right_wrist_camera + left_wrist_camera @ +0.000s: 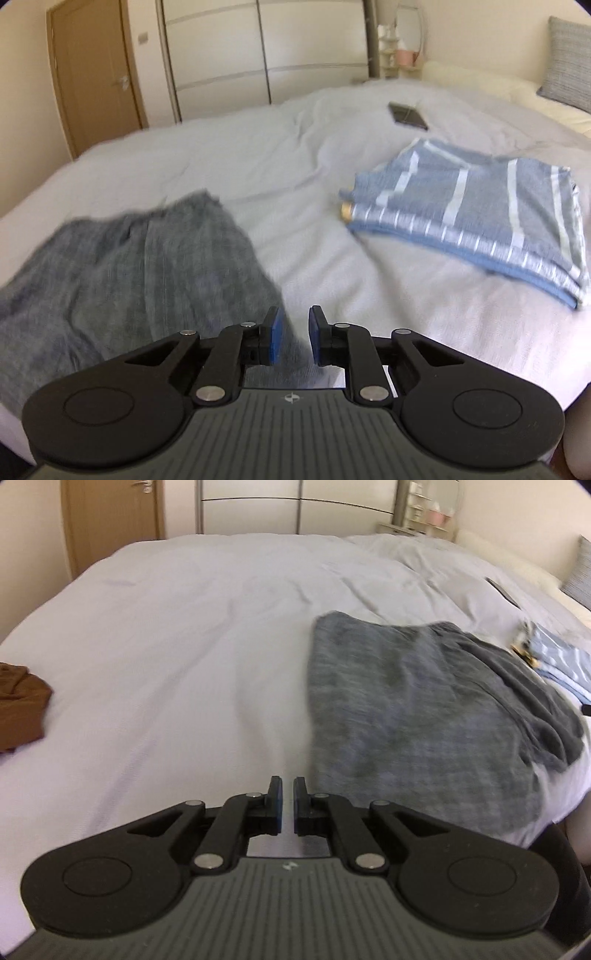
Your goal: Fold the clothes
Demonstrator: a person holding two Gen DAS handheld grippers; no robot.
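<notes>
three garments (grey garment (424,709), brown garment (20,705), striped blue garment (480,206)), one phone (408,115)

Both wrist views sit low at the bed (184,627) edge, facing the wardrobe (258,55); both share the grey garment (406,701).

On the bed (258,166), shorts (140,273) lie at nine o'clock, folded towel (480,214) at three, phone (408,115) behind at one.

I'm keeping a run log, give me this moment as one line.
task: fold clothes | left claw: empty, narrow gap | right claw: open, empty | grey garment: on bed | striped stack: folded
</notes>
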